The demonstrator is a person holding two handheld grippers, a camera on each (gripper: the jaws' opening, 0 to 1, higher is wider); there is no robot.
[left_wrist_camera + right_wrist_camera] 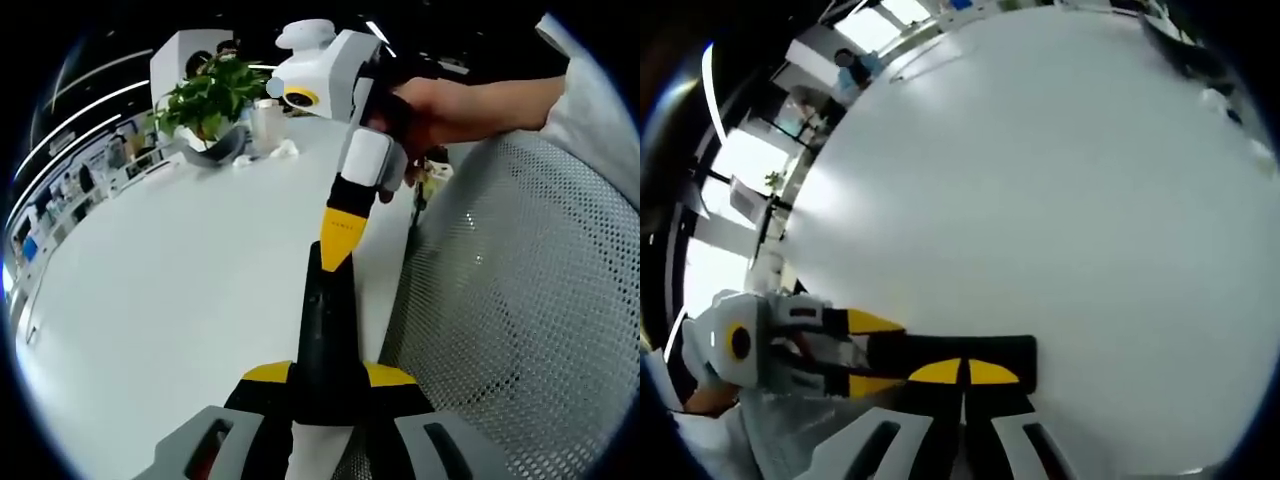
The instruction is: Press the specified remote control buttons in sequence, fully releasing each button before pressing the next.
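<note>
A long black remote control (326,330) is clamped between the yellow-tipped jaws of my left gripper (328,375) and points away over the white table (170,270). My right gripper (340,232), held by a hand (450,105), comes down from the upper right. Its shut yellow tips rest on the remote's far end. In the right gripper view, my right gripper (962,372) has its jaws together on top of the remote (940,346). The remote lies crosswise there, and my left gripper (872,353) grips it from the left. The buttons are hidden.
A potted green plant (210,95), a glass (265,125) and a crumpled tissue (285,150) stand at the table's far end. A grey mesh chair back (520,300) is to the right of the remote. The white tabletop (1040,180) stretches wide ahead.
</note>
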